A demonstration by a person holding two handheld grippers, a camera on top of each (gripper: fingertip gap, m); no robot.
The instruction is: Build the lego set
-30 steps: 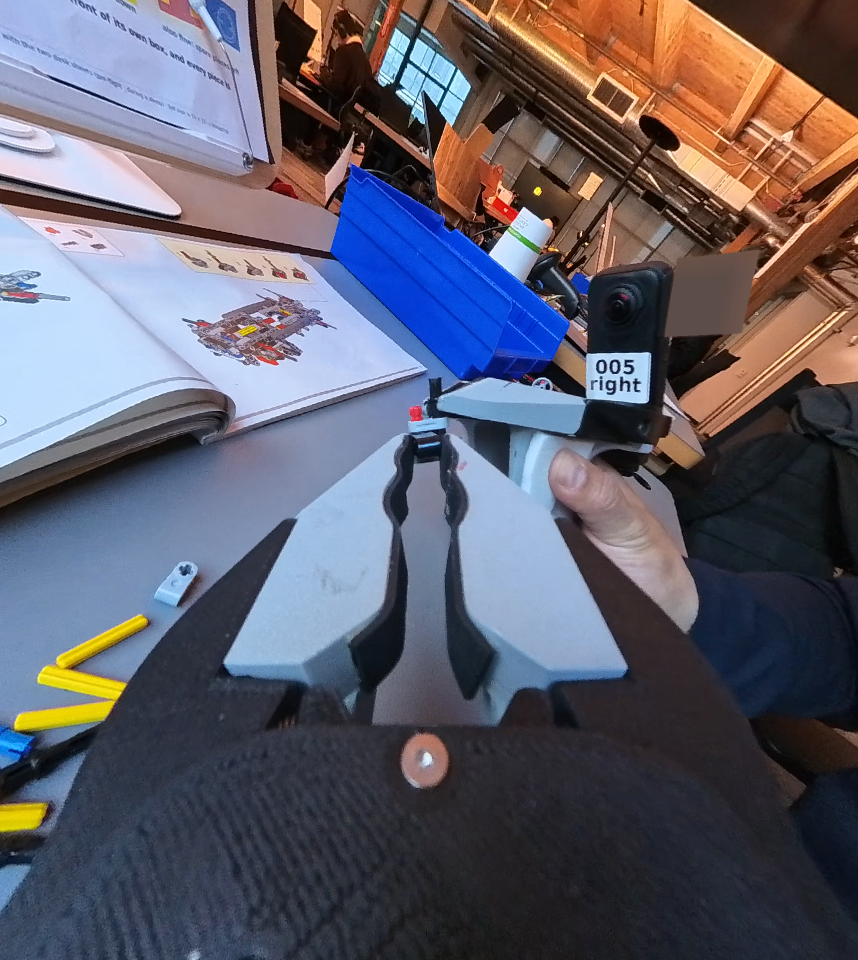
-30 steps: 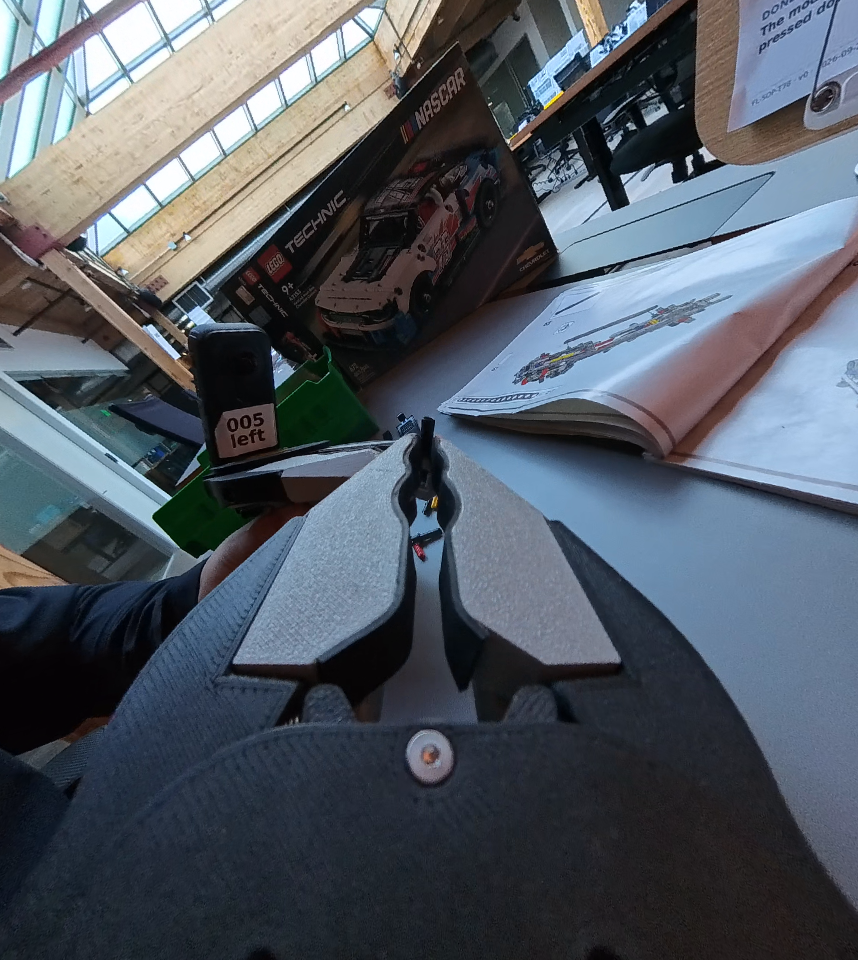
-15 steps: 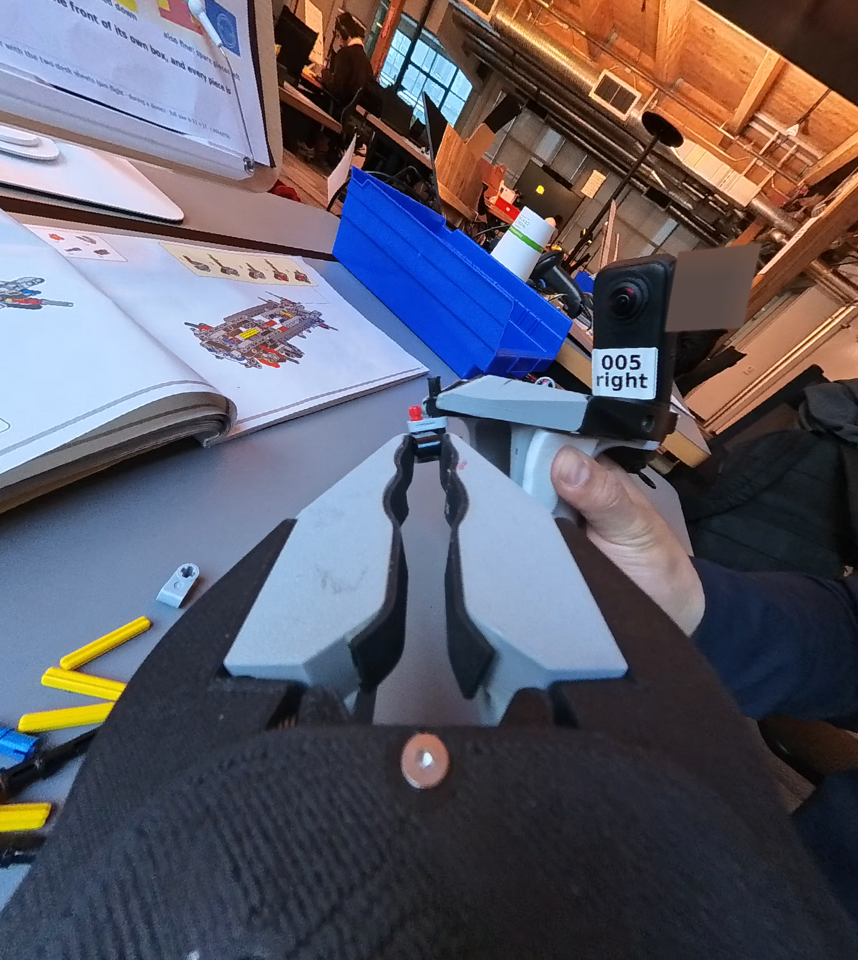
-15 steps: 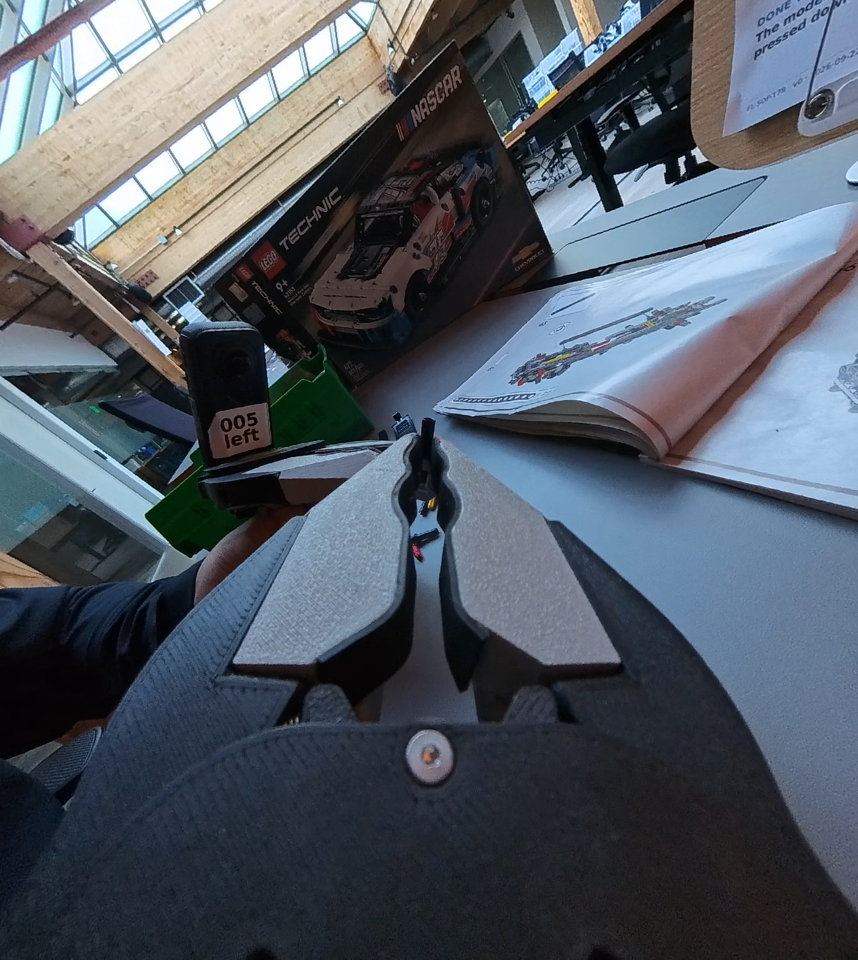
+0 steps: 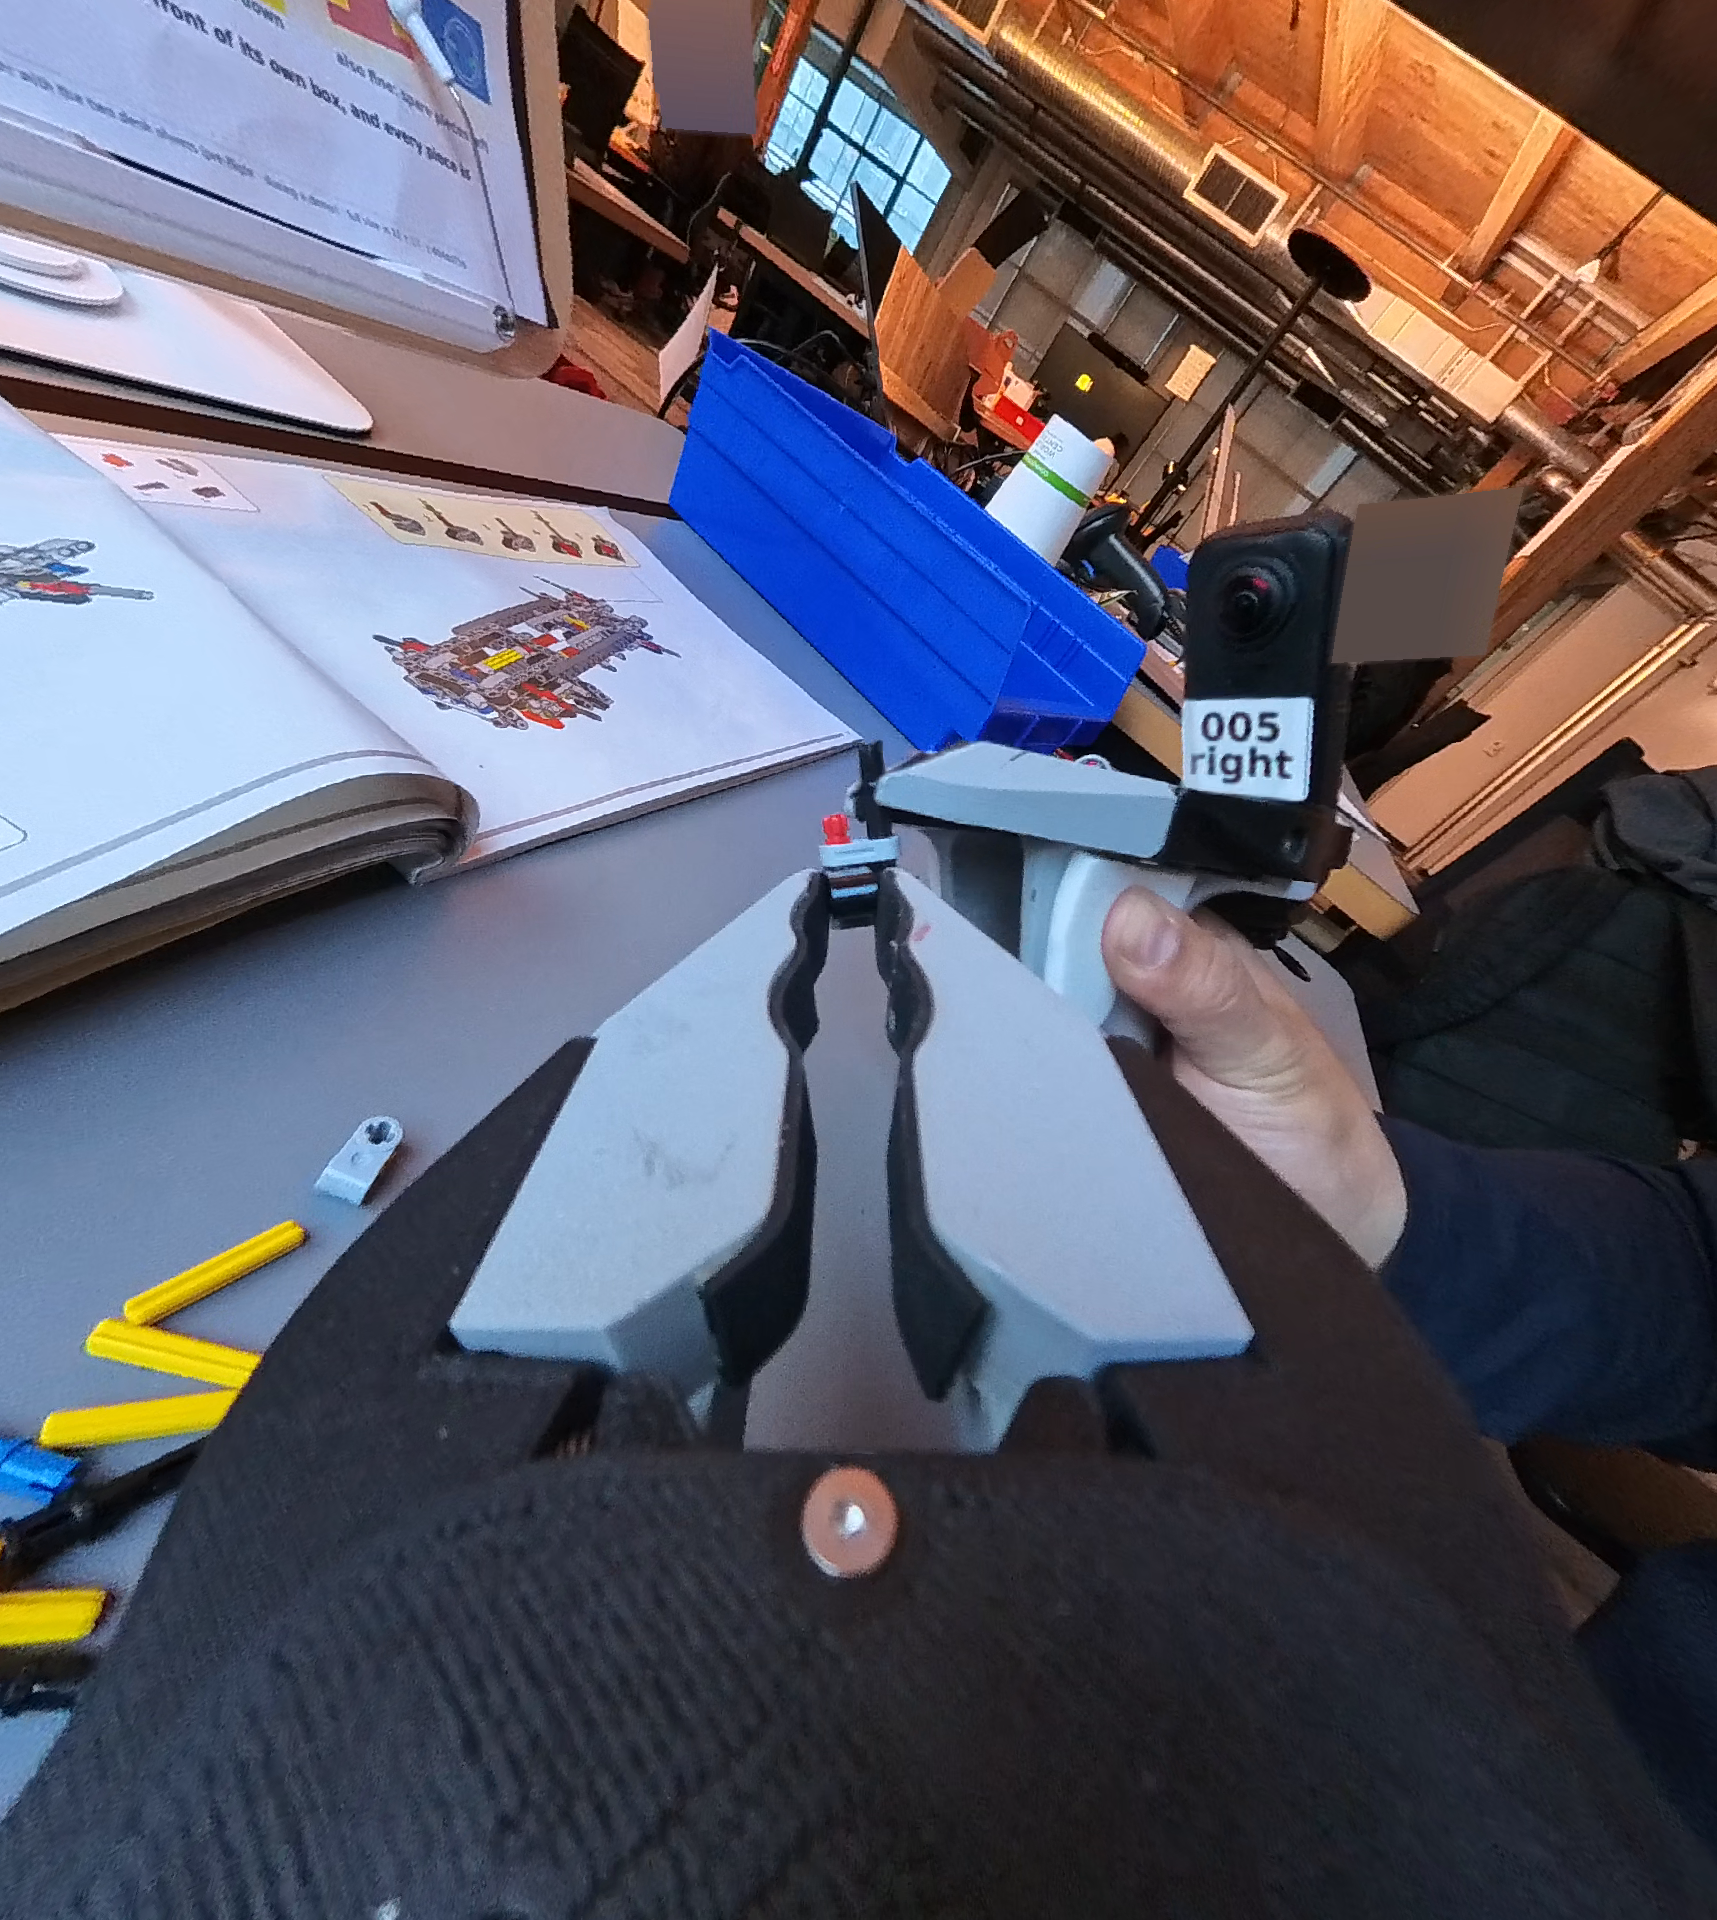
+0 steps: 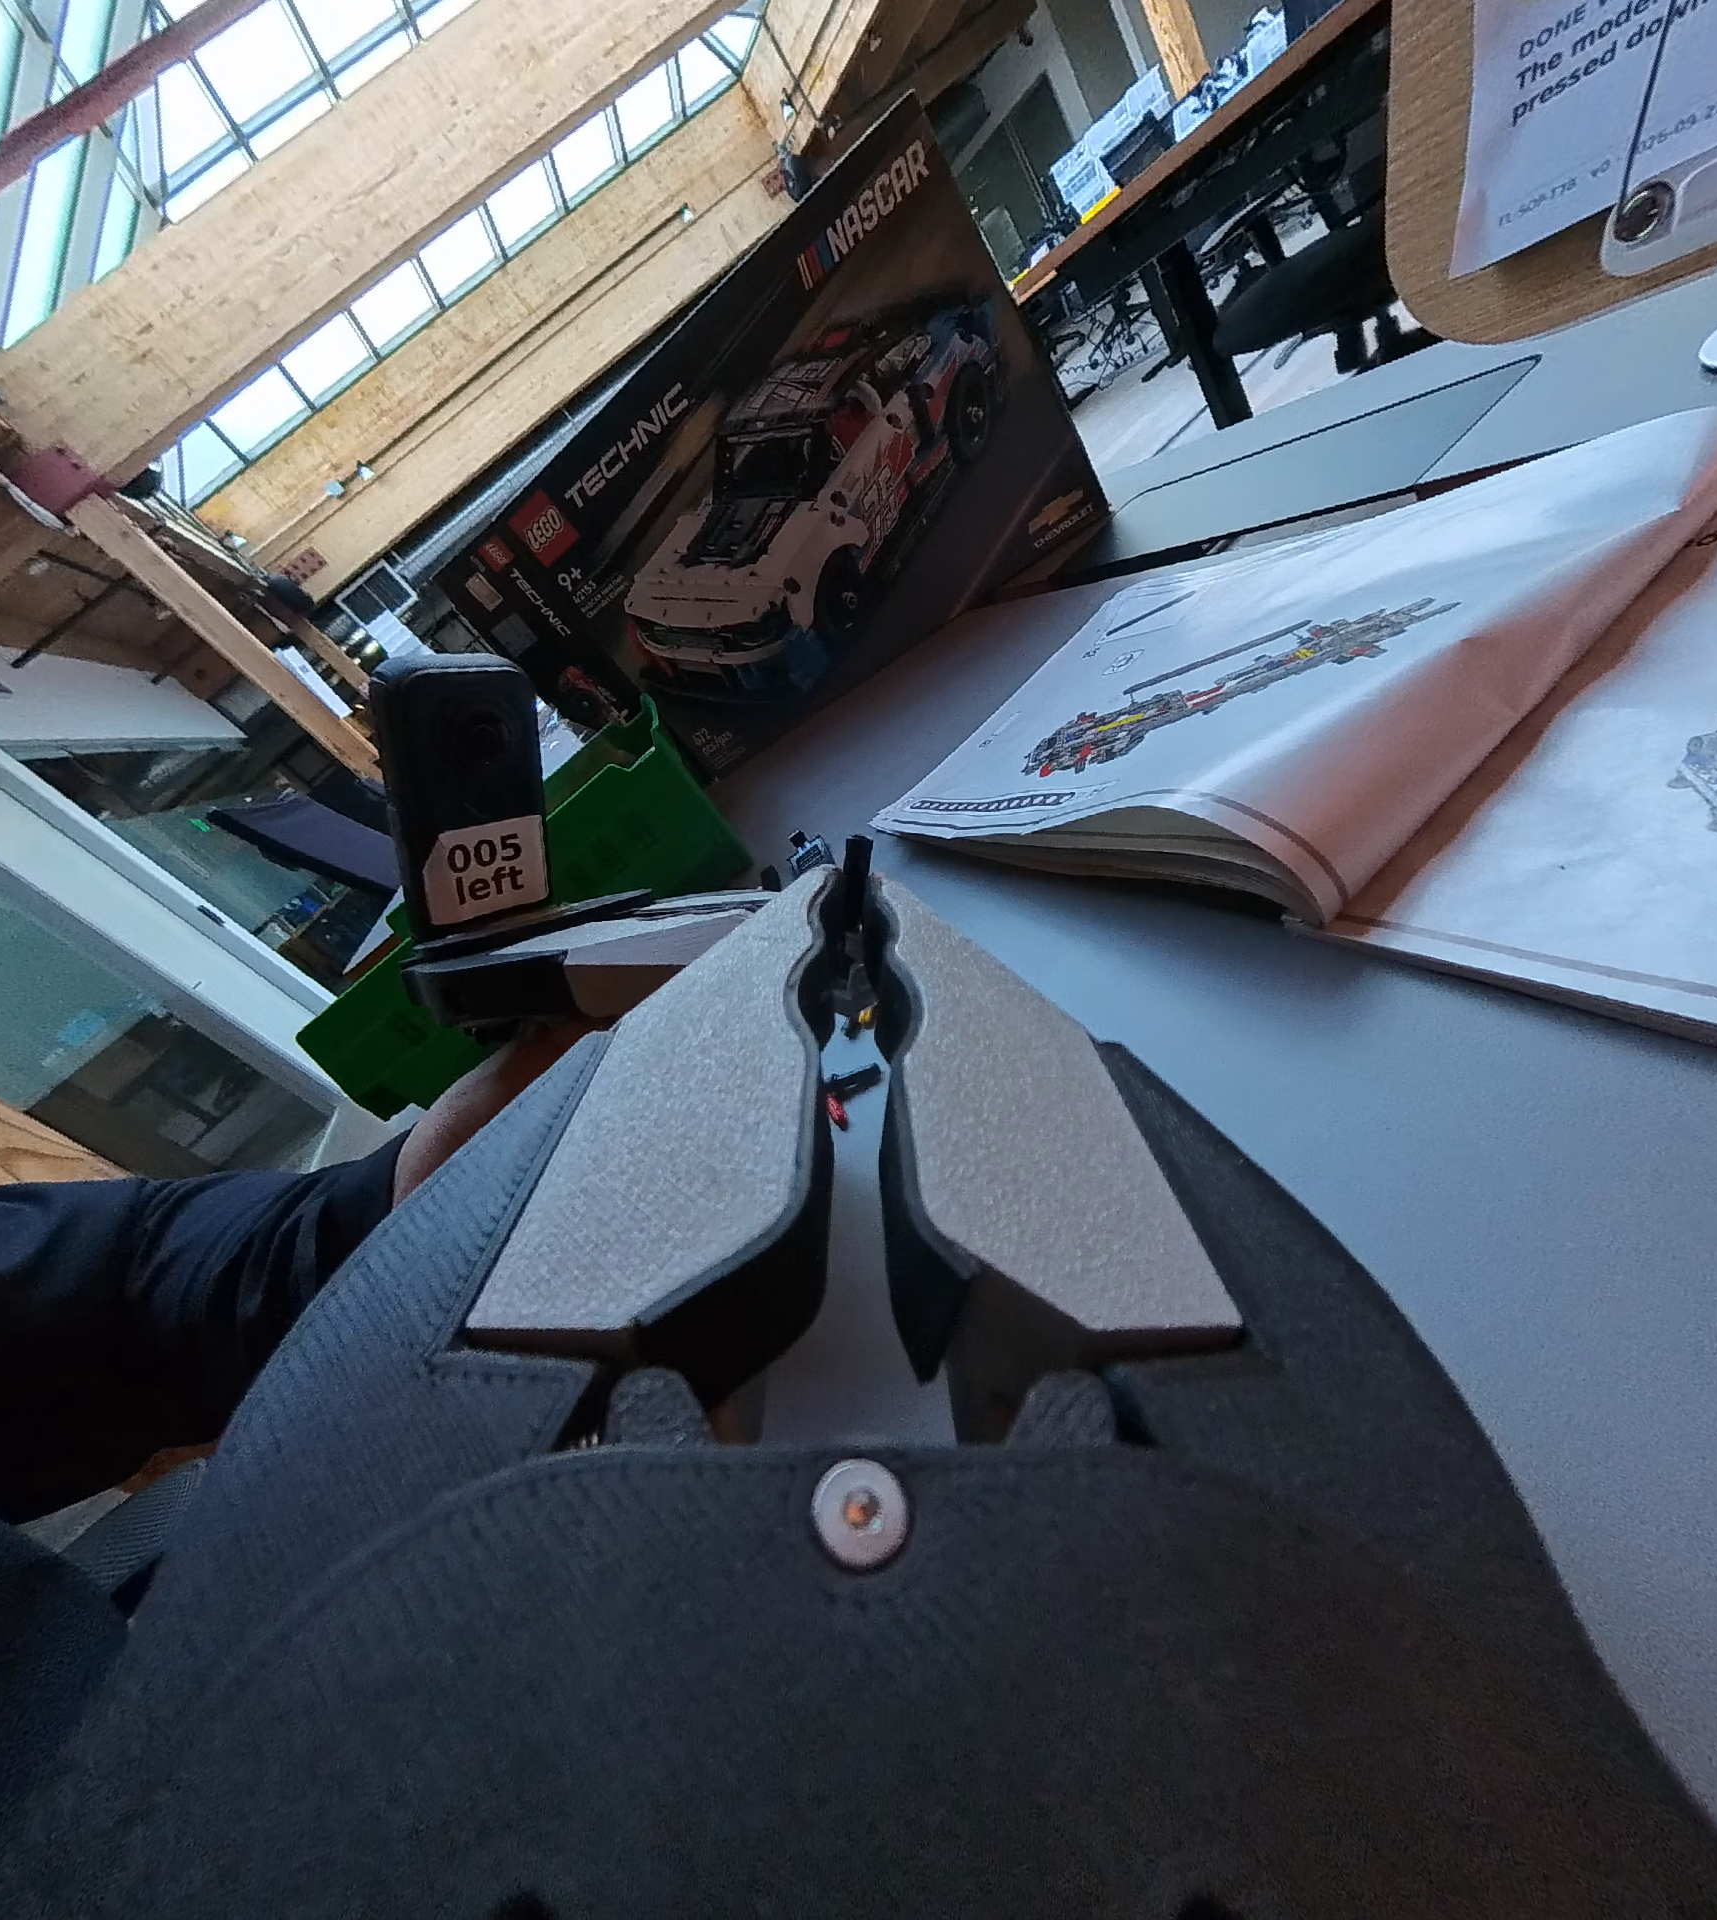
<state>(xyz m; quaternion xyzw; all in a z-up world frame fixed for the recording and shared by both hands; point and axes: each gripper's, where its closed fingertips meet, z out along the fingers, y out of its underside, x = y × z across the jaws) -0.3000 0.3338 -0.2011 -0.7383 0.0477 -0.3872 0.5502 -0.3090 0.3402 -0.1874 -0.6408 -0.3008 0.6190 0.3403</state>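
Left tool (image 5: 855, 902) grips a small grey-and-black brick assembly (image 5: 856, 871); right tool (image 6: 856, 912), clamped on a black axle (image 6: 855, 871), meets it above the worktop (image 5: 210, 997).

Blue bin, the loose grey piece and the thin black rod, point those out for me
Blue bin (image 5: 864, 582), left wrist view, long side wall.
Loose grey piece (image 5: 360, 1156), left wrist view, flat top.
Thin black rod (image 6: 855, 868), right wrist view, protruding tip.

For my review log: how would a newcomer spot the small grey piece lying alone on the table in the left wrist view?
Start at the open instruction book on the grey table, then look toward the camera, to the loose parts left of the left gripper. The grey piece lies between the book and the yellow rods. It is the only pale grey part there, short, with a round hole at one end.
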